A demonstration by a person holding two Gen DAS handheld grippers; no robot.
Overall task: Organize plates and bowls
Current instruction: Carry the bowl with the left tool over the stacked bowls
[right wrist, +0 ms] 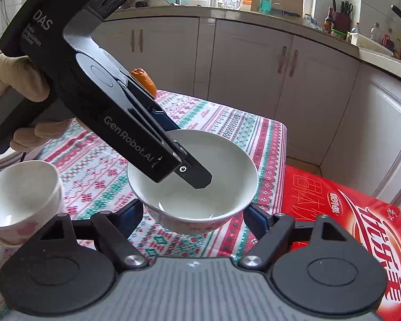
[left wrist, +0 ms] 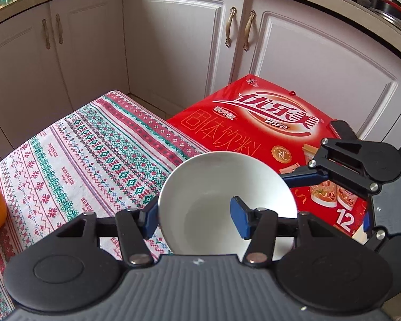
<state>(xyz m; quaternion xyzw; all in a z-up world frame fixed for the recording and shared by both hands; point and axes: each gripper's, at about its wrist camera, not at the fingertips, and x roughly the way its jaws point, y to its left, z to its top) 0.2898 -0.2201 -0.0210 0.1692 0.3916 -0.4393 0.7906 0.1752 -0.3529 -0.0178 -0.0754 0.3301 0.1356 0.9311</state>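
A white bowl point(right wrist: 192, 184) is held above the desk point(right wrist: 99, 171) near its right edge, over the patterned cloth. The left hand-held gripper point(right wrist: 184, 160) is clamped on the bowl's rim, one finger inside and one outside. The right hand-held gripper point(right wrist: 192, 214) has its jaws apart on either side of the bowl's base; contact is unclear. Stacked bowls point(right wrist: 21, 198) sit toward the left edge, and a red box point(left wrist: 267, 131) lies beside the desk.
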